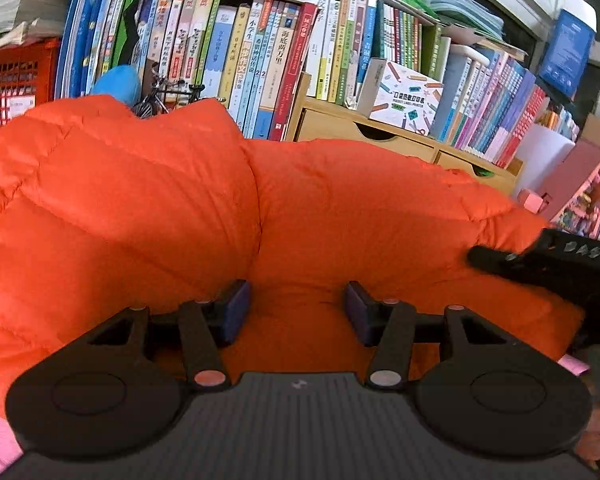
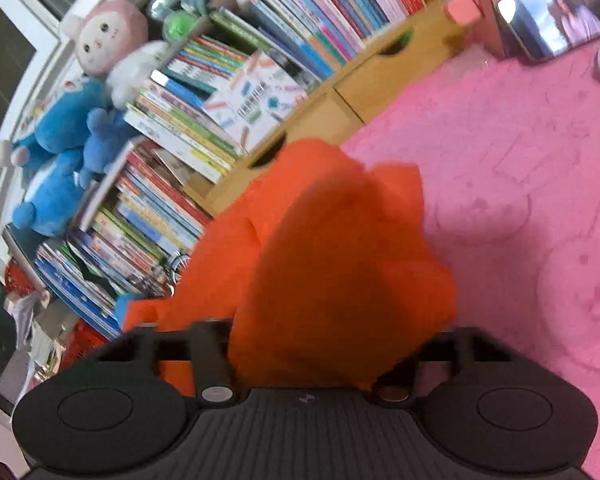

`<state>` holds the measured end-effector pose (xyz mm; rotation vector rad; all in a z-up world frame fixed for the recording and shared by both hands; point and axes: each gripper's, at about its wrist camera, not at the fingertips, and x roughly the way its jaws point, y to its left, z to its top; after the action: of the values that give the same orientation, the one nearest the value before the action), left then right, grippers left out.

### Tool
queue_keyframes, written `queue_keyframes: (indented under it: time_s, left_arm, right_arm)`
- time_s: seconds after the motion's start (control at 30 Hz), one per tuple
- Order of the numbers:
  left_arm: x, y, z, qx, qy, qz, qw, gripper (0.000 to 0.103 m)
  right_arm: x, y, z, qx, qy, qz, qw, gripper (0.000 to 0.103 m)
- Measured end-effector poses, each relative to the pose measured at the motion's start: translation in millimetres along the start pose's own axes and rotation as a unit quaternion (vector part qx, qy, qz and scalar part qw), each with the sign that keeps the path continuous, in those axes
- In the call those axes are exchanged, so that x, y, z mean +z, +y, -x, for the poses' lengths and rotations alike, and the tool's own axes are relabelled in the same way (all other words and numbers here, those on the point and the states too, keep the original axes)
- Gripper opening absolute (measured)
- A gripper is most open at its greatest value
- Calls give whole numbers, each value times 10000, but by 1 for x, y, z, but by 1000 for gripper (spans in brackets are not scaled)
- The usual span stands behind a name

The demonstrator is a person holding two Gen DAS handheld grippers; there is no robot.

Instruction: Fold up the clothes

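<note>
Left wrist view gives me my left gripper (image 1: 298, 306) with jaws spread wide, pads pressed into the orange puffer jacket (image 1: 160, 216) and nothing pinched between them. My right gripper (image 1: 512, 258) reaches in over the jacket's right edge. In the right wrist view, orange fabric buries its fingers; I cannot tell their gap. The jacket lies on the pink blanket (image 2: 500, 168) before the bookshelf (image 2: 204, 128).

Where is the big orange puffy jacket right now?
The orange jacket fills the left wrist view, in front of the bookshelf, with the open left tongs over it. In the right wrist view it lies bunched on the pink blanket.
</note>
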<state>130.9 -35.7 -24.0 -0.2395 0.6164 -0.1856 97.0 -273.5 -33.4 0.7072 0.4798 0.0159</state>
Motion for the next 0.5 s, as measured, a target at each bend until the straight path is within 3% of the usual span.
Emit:
queue_keyframes:
  time_s: [0.1, 0.13, 0.2, 0.3, 0.4, 0.5]
  left_arm:
    - [7, -6, -7, -482, 227, 337, 9980, 50]
    - [9, -8, -9, -751, 337, 458, 9955, 49]
    - [13, -2, -10, -1279, 546, 813, 9869, 45]
    - [8, 42, 35, -1243, 55, 1225, 9846, 43]
    - [4, 85, 80, -1180, -440, 1625, 9786, 43]
    - [-2, 140, 125, -202, -1029, 1805, 9780, 43]
  right_arm:
    - [5, 53, 21, -219, -493, 1443, 9881, 29]
    - [3, 72, 26, -319, -691, 1978, 9773, 29]
    - [-6, 114, 35, -572, -1082, 3204, 9393, 29]
    - [-28, 159, 39, -750, -1360, 4456, 8817, 29]
    - [-59, 193, 32, -740, -1517, 5307, 8306, 29]
    - [-109, 225, 23, -627, -1635, 6103, 7725, 30]
